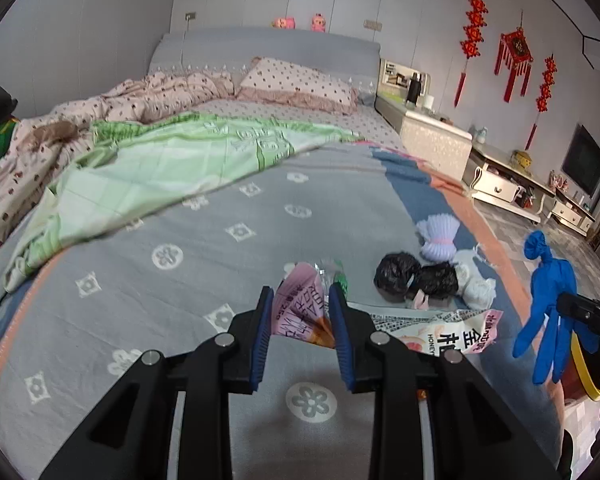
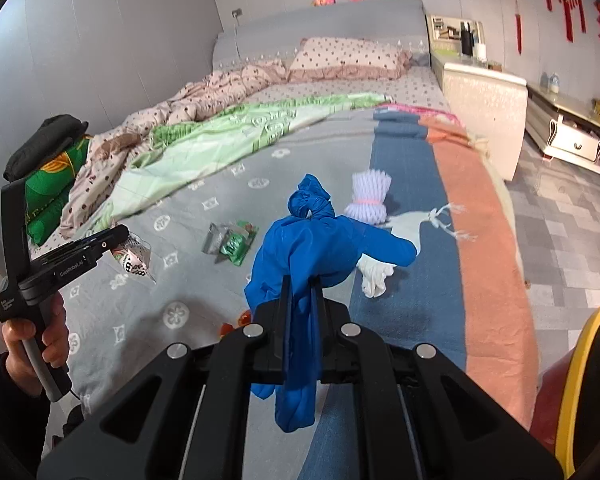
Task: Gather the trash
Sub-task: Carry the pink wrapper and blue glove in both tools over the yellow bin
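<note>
My left gripper (image 1: 300, 292) is shut on a crumpled pink snack wrapper (image 1: 304, 312), held above the grey bed cover (image 1: 204, 240). In the right wrist view that gripper (image 2: 114, 240) appears at the left in a person's hand, with the wrapper (image 2: 136, 258) hanging from it. My right gripper (image 2: 301, 284) is shut on a blue rubber glove (image 2: 312, 248) with a knotted cuff, lifted off the bed. On the bed lie two black bags (image 1: 416, 280), a white foam net (image 2: 368, 198), a white glove (image 2: 376, 274), a green wrapper (image 2: 234, 242) and a pink-white snack bag (image 1: 452, 332).
A green sheet (image 1: 160, 164) and a dotted quilt (image 1: 100, 108) are bunched over the far left of the bed. A yellow-rimmed bin (image 2: 576, 380) stands by the bed's right edge. A white nightstand (image 2: 484, 116) and a low cabinet (image 1: 504, 184) line the right wall over tiled floor.
</note>
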Available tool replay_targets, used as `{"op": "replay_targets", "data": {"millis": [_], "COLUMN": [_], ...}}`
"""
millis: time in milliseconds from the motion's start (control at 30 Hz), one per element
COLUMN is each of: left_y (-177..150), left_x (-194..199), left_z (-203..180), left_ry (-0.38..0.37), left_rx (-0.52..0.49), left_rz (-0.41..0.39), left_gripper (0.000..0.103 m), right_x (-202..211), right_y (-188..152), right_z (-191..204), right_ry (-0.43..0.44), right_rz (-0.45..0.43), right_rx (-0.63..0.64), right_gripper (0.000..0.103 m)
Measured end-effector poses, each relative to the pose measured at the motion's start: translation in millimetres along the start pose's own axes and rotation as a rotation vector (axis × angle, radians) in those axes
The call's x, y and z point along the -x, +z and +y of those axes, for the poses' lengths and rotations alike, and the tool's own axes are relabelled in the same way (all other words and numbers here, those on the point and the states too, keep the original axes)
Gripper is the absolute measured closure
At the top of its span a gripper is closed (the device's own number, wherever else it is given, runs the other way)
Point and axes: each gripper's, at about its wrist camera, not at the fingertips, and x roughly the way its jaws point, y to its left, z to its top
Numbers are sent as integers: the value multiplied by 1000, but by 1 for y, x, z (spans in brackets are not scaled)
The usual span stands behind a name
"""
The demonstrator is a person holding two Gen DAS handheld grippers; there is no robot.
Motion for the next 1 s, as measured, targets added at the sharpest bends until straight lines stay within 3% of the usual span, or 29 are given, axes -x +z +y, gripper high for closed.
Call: {"op": "replay_targets", "data": {"millis": [167,500,1000], "left_y": [20,57,92], "left_x": [34,91,128], "left_z": [-3,-42,-178], "left_ry": [27,-18,-170], "left_rx": [-6,-26,-169], "left_rz": [-57,-152,-215], "left_gripper": [76,76,76], "right_x": [43,130,249], "right_y": [6,16,20], "right_z": [4,-20,-112], "right_ry": [-2,-35,-170], "right_rz": [-70,-193,-344], "right_rx": [5,-21,-115], "right_gripper": [96,96,95]}}
